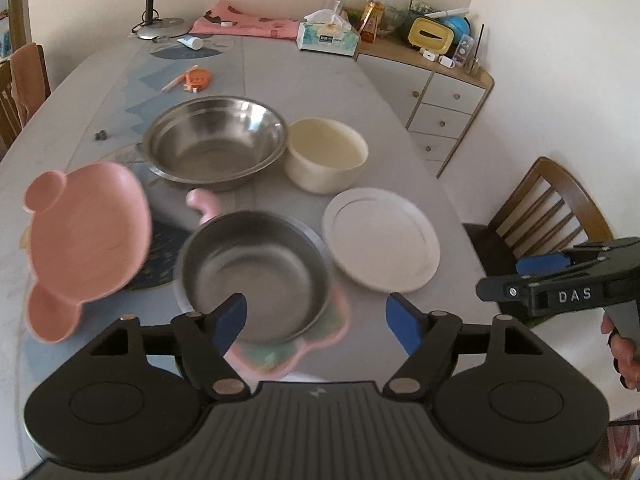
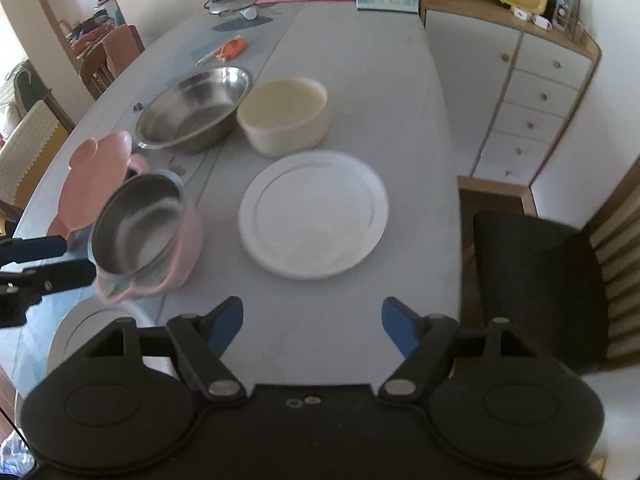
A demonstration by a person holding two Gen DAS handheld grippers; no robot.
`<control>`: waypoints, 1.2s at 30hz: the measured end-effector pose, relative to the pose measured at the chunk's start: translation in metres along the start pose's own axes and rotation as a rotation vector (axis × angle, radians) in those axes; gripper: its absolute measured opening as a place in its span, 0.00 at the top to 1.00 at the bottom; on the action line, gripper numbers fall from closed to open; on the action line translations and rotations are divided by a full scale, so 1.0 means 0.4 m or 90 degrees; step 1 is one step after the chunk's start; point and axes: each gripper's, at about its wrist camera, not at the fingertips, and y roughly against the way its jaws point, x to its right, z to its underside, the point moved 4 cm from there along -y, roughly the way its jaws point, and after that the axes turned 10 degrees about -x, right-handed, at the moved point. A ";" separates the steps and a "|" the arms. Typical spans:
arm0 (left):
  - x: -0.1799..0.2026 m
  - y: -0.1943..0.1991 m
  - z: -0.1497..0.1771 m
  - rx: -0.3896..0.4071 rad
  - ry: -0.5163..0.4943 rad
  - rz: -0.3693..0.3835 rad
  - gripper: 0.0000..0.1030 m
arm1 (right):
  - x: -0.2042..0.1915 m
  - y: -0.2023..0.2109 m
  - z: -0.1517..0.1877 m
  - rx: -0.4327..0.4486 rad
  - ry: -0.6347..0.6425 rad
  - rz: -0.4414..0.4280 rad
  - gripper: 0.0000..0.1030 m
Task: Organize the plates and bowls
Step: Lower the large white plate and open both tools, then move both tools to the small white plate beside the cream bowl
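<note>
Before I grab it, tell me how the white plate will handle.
The white plate looks rigid and glossy, so probably slippery between pads. It lies flat on the table, leaving little rim to pinch. Likely ceramic, so possibly breakable.

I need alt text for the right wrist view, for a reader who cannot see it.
The open right claw hovers over a grey table, facing a white plate. Left of it a steel bowl sits in a pink dish; behind are a steel basin and a cream tub.

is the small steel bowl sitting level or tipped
Tipped. In the right wrist view the small steel bowl leans in its pink holder, its opening turned sideways, while the large steel bowl sits flat.
</note>
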 end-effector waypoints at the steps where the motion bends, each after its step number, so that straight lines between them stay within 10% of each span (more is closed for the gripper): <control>1: 0.017 -0.013 -0.009 -0.001 0.005 -0.001 0.25 | 0.016 -0.001 -0.017 0.000 0.006 -0.002 0.22; 25: 0.216 -0.281 -0.058 -0.076 0.158 -0.011 0.27 | 0.140 -0.193 -0.260 -0.076 0.105 -0.062 0.28; 36: 0.185 -0.356 -0.080 -0.107 0.227 -0.018 0.45 | 0.168 -0.290 -0.311 -0.120 0.104 -0.077 0.41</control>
